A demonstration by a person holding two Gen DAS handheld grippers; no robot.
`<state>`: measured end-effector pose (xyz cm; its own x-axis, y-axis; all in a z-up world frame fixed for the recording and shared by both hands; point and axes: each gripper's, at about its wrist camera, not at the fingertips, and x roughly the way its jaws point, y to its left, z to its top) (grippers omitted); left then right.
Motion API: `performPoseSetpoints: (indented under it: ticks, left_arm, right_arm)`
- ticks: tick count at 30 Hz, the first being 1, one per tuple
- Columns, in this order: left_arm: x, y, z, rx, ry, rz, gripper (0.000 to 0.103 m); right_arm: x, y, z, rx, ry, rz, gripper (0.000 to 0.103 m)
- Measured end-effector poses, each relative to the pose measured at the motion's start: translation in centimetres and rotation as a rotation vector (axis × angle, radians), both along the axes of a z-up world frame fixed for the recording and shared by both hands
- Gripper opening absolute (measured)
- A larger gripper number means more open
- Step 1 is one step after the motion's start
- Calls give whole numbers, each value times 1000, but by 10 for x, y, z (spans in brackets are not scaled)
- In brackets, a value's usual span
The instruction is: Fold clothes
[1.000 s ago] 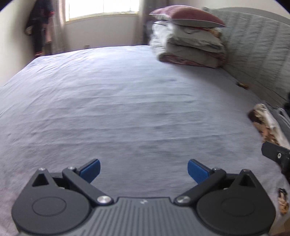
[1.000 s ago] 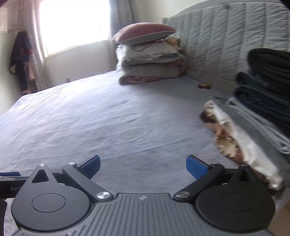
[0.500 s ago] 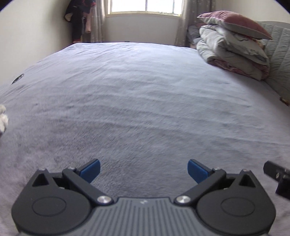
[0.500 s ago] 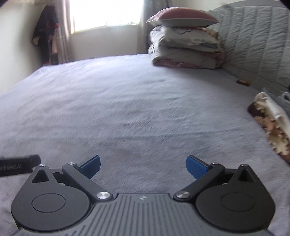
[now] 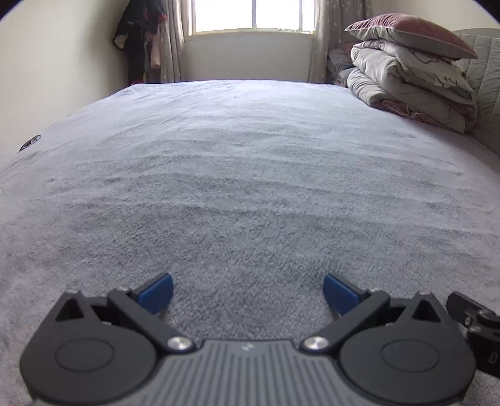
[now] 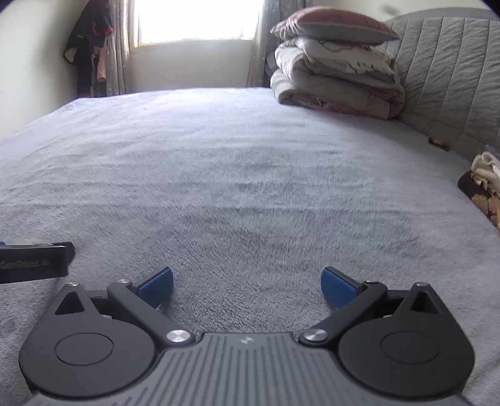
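My left gripper (image 5: 248, 293) hangs open just above the grey bed cover (image 5: 250, 175), with nothing between its blue pads. My right gripper (image 6: 247, 287) is likewise open and empty over the same cover (image 6: 234, 175). A folded garment with a brown and cream leaf pattern (image 6: 484, 187) lies at the right edge of the right wrist view, well apart from both grippers. Part of the right gripper's body (image 5: 475, 315) shows at the lower right of the left wrist view, and part of the left one (image 6: 34, 262) at the left of the right wrist view.
A stack of folded duvets topped by a pillow (image 5: 412, 71) (image 6: 337, 65) sits at the far right by the quilted grey headboard (image 6: 453, 81). Clothes hang in the corner (image 5: 137, 40) beside the window (image 5: 253, 15). A small brown item (image 6: 440, 143) lies near the headboard.
Both grippers have swung to the left. The pile of folded clothes at the right has slid out of the left view and nearly out of the right view. Both stayed open.
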<state>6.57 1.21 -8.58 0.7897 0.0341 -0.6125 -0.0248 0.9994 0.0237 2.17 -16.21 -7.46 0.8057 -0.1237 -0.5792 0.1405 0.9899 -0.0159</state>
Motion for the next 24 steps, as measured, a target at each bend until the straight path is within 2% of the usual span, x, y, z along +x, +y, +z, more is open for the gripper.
performPoseSetpoints:
  ticks: [11,24]
  left_arm:
    - [0,4,-6,-35,-10,0,103]
    - [0,4,-7,-38,-10,1,103]
  right_arm:
    - [2,-4,-6,32,6,-5,103]
    - [2,-4,-6,29,7,-3,103]
